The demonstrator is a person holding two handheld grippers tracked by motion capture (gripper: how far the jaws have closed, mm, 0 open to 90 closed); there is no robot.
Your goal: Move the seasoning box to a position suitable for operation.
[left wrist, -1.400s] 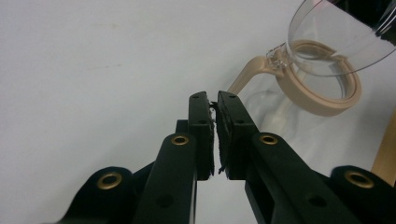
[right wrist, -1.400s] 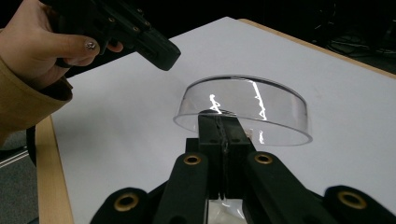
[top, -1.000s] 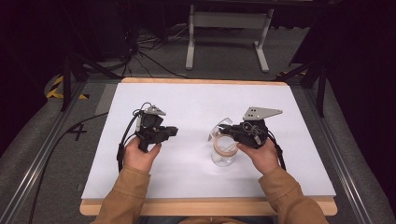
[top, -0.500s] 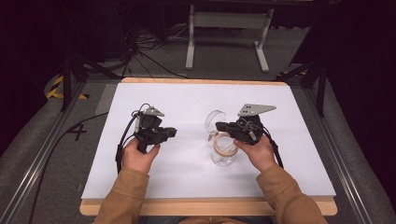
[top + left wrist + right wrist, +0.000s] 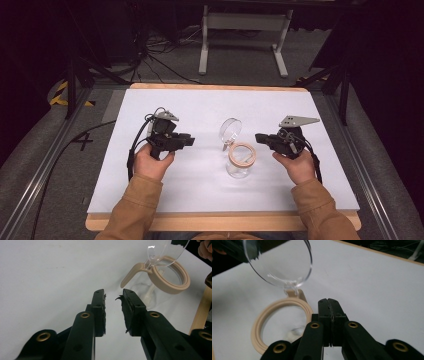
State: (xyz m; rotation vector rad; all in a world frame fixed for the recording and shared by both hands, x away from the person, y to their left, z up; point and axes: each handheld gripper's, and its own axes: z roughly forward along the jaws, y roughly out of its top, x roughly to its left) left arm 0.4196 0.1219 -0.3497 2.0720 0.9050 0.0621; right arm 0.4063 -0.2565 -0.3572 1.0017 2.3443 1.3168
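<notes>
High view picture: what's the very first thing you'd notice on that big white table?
A clear glass jar stands near the middle of the white table, with a tan ring around its mouth and its round clear lid flipped up open. Two black grippers sit either side, pointing in at it: the left gripper with jaws apart, the right gripper with jaws closed on nothing.

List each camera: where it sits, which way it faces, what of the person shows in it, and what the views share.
High view: above the person's side, looking forward and down on the table; both forearms, the left gripper and right gripper show.
Left gripper view: rides the left gripper, looking along its parted jaws toward the jar.
Right gripper view: rides the right gripper, jaws pressed together, looking over the jar's beige rim and raised clear lid.
Shared: all three show the jar with its lid flipped up.
</notes>
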